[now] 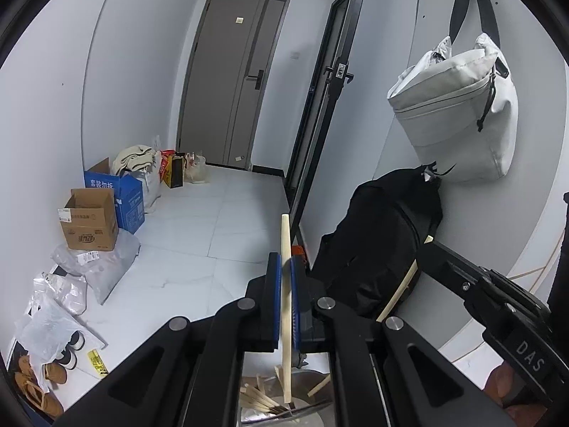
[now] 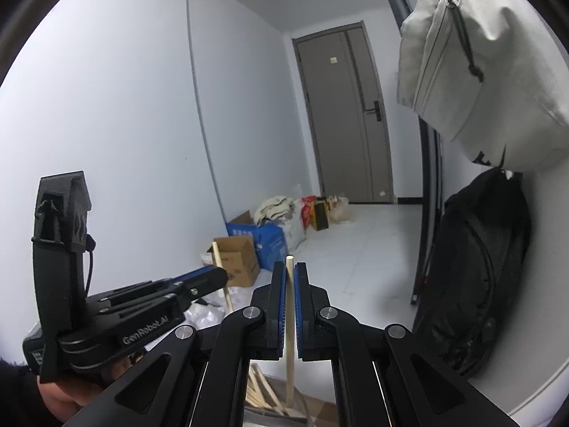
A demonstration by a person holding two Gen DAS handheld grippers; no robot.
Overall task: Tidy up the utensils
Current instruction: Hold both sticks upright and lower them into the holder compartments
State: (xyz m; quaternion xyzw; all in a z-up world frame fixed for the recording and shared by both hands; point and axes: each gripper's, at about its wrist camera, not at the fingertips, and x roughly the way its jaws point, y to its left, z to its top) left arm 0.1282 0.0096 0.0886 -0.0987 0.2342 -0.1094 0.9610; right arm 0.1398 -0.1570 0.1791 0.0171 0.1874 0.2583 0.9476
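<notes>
Pale matt wood stick (image 1: 286,306), matt black plastic gripper (image 1: 285,267) w/ blue pads.

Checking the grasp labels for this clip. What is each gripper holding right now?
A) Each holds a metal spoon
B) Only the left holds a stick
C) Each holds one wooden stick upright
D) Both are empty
C: the left gripper and the right gripper each have their jaws closed on an upright wooden stick.

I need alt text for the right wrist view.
The right hand-held gripper is shut on an upright wooden chopstick. The left hand-held gripper holds another chopstick beside it, in a hallway with a grey door.
</notes>
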